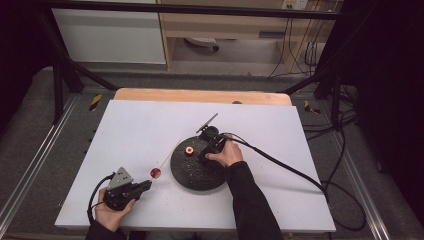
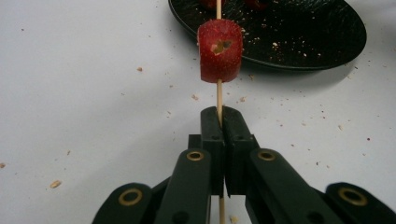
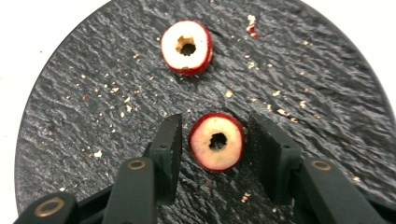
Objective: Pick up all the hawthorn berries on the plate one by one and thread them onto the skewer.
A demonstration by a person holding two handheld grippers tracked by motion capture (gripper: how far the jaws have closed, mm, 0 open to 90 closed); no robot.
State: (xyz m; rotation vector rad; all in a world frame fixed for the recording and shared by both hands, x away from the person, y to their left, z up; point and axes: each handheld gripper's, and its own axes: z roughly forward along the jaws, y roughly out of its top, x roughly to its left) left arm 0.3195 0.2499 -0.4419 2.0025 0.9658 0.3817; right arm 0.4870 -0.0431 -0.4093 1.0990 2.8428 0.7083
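Here the landmark is the round black plate (image 1: 196,172), its face rough and rippled like slate, speckled with pale crumbs, resting on a smooth white table (image 1: 140,135).

Over the plate's right part the right gripper (image 1: 206,159) points down at it. In the right gripper view its two black jaws stand apart, their inner faces finely ridged, with a cored fruit slice (image 3: 217,142) lying flat on the plate between them — red skin, creamy flesh, a dark round hole through the middle. There is a gap between the slice and each jaw. A second cored slice (image 3: 187,47) of the same make lies farther in on the plate, beyond the jaws; in the high view it shows near the plate's upper left edge.

Off the plate's left rim, over the bare table, the left gripper (image 1: 149,184) is held low in the person's left hand (image 1: 112,212). Its jaws are pressed together on a thin, pale wooden skewer (image 2: 219,100), which runs straight out from them toward the plate. A stubby red fruit piece (image 2: 220,50), roughly cylindrical with a glossy skin, is threaded on the skewer just short of the plate's rim. Scattered crumbs dot the table beside the plate.
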